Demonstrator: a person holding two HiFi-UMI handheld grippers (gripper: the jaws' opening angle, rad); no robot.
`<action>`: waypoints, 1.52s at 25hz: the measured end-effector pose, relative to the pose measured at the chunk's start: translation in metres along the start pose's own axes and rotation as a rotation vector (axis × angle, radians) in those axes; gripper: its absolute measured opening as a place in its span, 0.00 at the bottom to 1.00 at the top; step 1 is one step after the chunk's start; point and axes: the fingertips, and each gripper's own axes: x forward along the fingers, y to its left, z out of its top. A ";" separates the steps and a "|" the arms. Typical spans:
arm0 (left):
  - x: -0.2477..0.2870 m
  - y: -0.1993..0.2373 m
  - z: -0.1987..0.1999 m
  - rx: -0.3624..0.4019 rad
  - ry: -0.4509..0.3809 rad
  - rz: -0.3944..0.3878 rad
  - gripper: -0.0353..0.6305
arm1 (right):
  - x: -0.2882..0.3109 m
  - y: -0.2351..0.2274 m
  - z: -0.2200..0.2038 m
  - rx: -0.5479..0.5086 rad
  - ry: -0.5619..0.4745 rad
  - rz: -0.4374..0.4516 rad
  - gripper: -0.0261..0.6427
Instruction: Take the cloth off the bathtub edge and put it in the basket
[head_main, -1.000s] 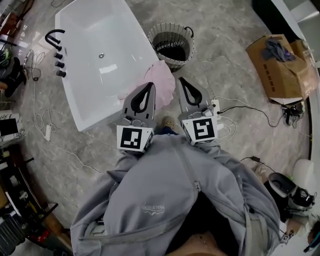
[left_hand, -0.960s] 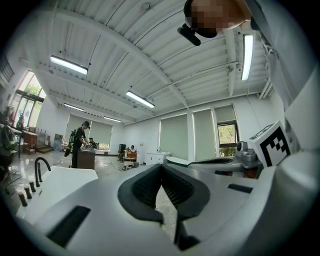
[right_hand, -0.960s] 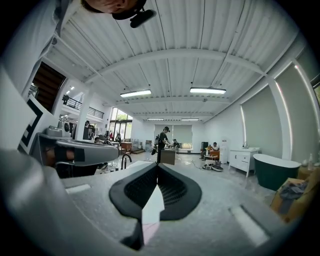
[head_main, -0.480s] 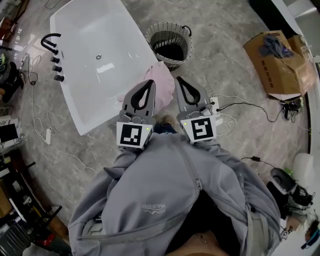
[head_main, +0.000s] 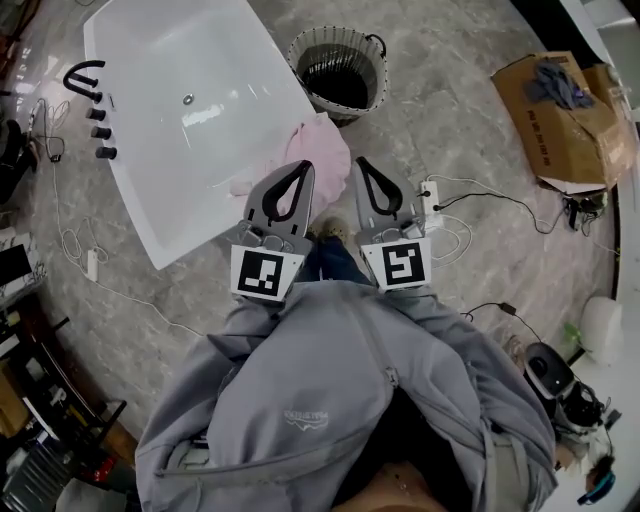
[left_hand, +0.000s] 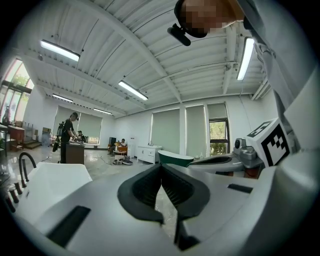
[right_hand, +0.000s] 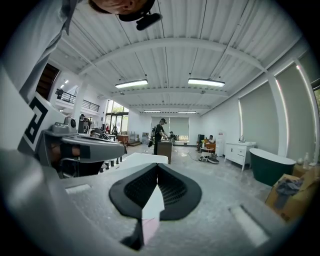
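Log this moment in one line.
left gripper: shut, empty | right gripper: shut, empty | pink cloth: on bathtub edge, ungripped | basket: beyond cloth

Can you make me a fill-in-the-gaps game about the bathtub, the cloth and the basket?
The cloth hanging over the bathtub edge is coloured ___.
The basket stands on the ___, beyond the bathtub's corner.
The left claw and the right claw are both ___.
Missing words: pink; floor; shut.
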 end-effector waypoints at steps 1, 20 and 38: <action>0.001 0.002 -0.003 0.002 0.006 -0.002 0.06 | 0.001 0.000 -0.005 0.001 0.007 0.000 0.05; 0.014 0.035 -0.097 0.007 0.149 0.006 0.06 | 0.025 -0.004 -0.095 0.015 0.121 0.009 0.05; 0.026 0.042 -0.191 -0.032 0.249 -0.007 0.06 | 0.038 -0.002 -0.185 0.026 0.206 0.065 0.05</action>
